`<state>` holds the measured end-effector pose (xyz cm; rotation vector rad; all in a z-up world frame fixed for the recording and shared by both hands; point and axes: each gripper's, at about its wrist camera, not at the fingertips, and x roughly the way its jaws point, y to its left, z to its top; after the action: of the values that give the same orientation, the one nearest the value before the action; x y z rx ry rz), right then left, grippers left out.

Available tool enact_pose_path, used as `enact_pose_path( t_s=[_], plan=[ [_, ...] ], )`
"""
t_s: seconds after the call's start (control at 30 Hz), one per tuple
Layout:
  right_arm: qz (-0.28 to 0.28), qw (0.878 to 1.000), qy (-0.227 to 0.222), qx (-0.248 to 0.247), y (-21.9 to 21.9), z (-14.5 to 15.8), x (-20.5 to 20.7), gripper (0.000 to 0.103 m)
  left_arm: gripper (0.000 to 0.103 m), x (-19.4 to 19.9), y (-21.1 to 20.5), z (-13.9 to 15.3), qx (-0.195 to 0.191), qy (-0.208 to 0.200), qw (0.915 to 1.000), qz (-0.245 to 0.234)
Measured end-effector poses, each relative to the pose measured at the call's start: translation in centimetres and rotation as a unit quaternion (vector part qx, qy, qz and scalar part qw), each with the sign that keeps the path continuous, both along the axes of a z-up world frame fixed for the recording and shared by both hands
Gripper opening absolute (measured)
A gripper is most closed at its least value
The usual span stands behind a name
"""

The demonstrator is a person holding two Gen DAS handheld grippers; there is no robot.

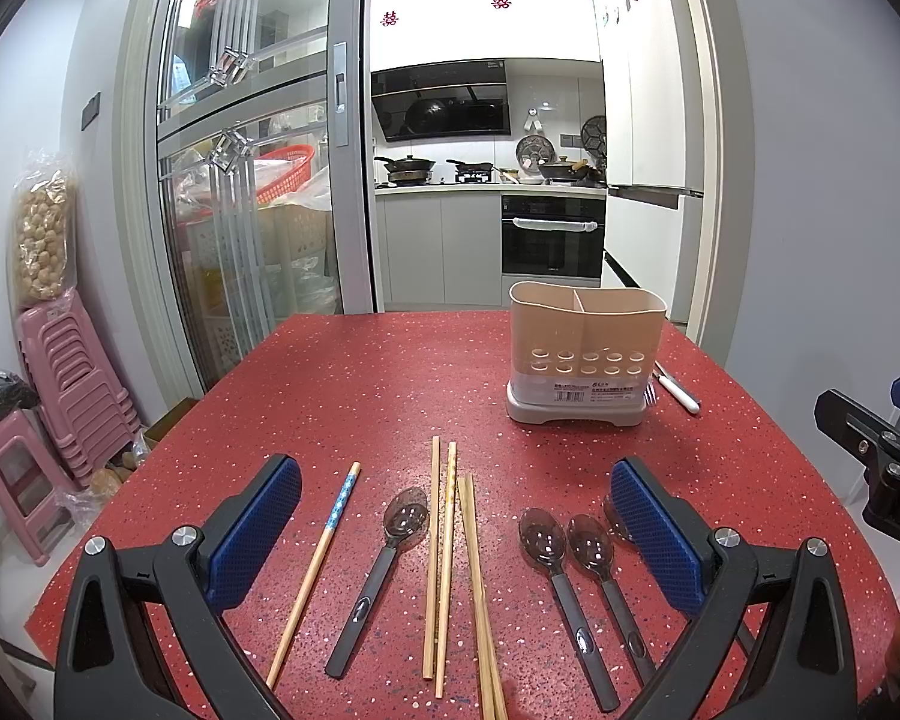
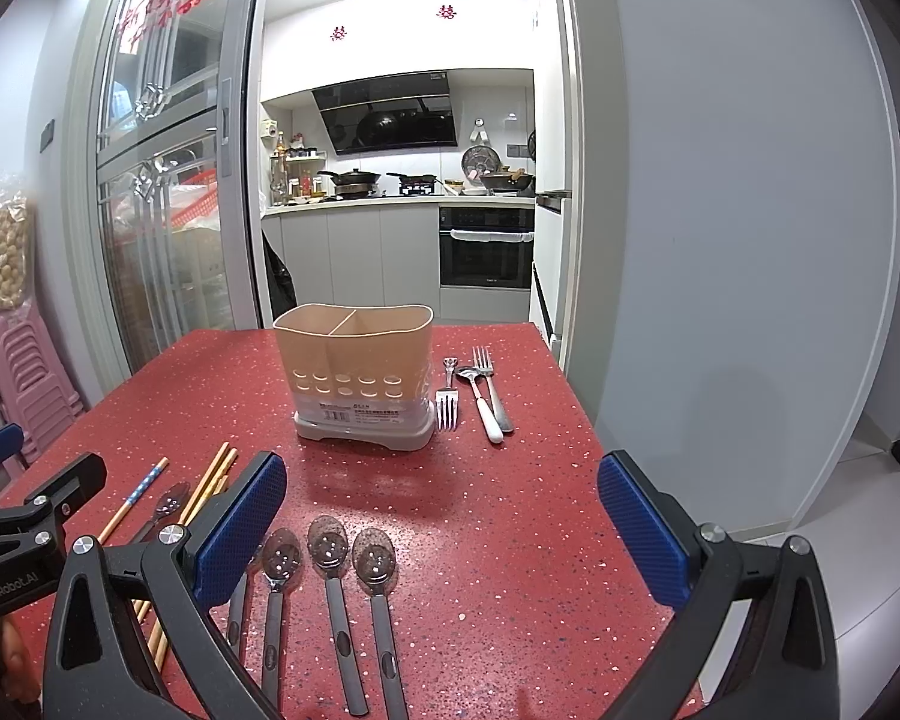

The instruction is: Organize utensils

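Note:
A beige two-compartment utensil holder (image 1: pixel 587 354) (image 2: pixel 357 381) stands on the red speckled table (image 1: pixel 360 384) (image 2: pixel 522 516); I see nothing in it. Several wooden chopsticks (image 1: pixel 444 564) (image 2: pixel 210 480) and smoky plastic spoons with dark handles (image 1: pixel 390 546) (image 2: pixel 330 570) lie in front of me. Right of the holder lie two metal forks (image 2: pixel 448 399) and a white-handled spoon (image 2: pixel 480 402). My left gripper (image 1: pixel 456 516) hovers open over the chopsticks and spoons. My right gripper (image 2: pixel 441 510) is open above bare table, with the spoons at its left finger.
Stacked pink stools (image 1: pixel 66 390) and a bag of round foodstuff (image 1: pixel 42 228) stand at the left wall. A glass sliding door (image 1: pixel 240 150) and a kitchen lie beyond the table. The right gripper's body (image 1: pixel 882 456) shows at the right edge of the left wrist view.

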<state>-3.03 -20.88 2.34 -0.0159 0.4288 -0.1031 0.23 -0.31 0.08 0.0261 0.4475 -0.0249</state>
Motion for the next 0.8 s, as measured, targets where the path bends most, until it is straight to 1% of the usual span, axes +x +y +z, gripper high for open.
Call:
enact_pose_path(
  t_s=[0.33, 0.57, 0.73, 0.8],
  plan=[
    [0.004, 1.000, 0.003, 0.000, 0.0, 0.0, 0.3, 0.103, 0.103, 0.0, 0.0, -0.1, 0.000, 0.001, 1.0000, 0.000],
    [0.007, 1.000, 0.008, -0.001, 0.1, -0.1, 0.8, 0.103, 0.103, 0.4, 0.2, -0.4, 0.001, 0.010, 1.0000, 0.000],
    [0.013, 1.000, 0.023, -0.001, -0.2, -0.4, 1.7, 0.103, 0.103, 1.2, 1.2, -1.1, 0.005, 0.030, 0.9995, 0.005],
    [0.017, 0.999, 0.034, 0.002, -0.4, -0.6, 2.3, 0.103, 0.103, 1.9, 2.0, -1.8, 0.004, 0.048, 0.9988, 0.013]
  ],
)
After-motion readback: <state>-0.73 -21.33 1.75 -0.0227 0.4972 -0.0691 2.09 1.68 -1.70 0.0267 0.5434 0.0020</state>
